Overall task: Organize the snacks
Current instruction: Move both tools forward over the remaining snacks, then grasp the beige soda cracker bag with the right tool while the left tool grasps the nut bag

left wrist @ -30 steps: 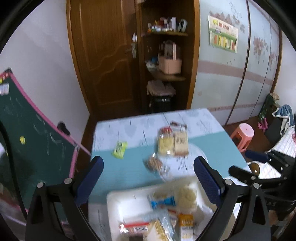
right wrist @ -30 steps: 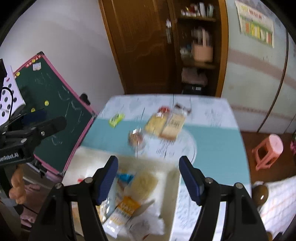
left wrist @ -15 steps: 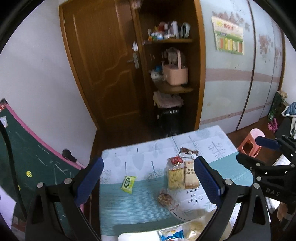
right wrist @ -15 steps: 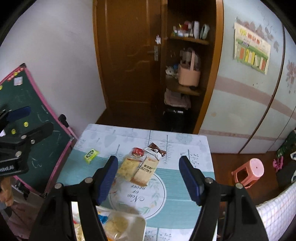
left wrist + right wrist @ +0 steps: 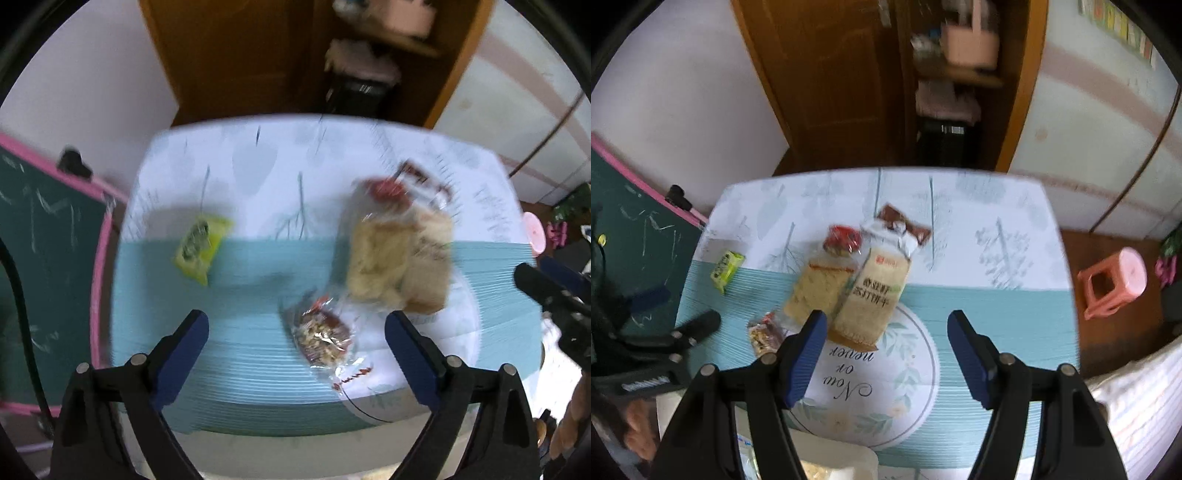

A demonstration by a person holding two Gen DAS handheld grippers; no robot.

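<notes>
Left gripper (image 5: pixel 295 332): jaws wide apart and closing slightly, nothing pressed between the pads. The nut pack (image 5: pixel 323 336), clear wrap, lies flat on the table (image 5: pixel 240 295) between the fingertips, nearer the right pad, untouched. Right gripper (image 5: pixel 886 332): jaws about half apart, closing a little, nothing held. Its left pad sits over the near end of the cracker bags.

Outward: cracker bag (image 5: pixel 820 288) and white bag (image 5: pixel 875 291) lie side by side and touching, with a small brown pack (image 5: pixel 905 225) at their far end. A green pack (image 5: pixel 727 266) sits alone near the table's left side, well apart from the rest. White tray (image 5: pixel 846 456) at the near edge, partly seen, some snacks already inside. Left view is motion-blurred, so fine contact is hard to read.

Step, as I judge it: reach for loose snacks to move them to the tray, left hand on the nut pack.

To do it well:
- Centre the pack between the pads first; it is off to the right now.
- Come straight down and pinch across the short side.
- Clear wrap is slippery and crinkly; grab the body, not the loose seal flap.
- Squeeze lightly, contents can crush.
- Right hand takes one bag only; they touch, so a wide bite may drag both.
- Keep the two grippers apart; they work close.
</notes>
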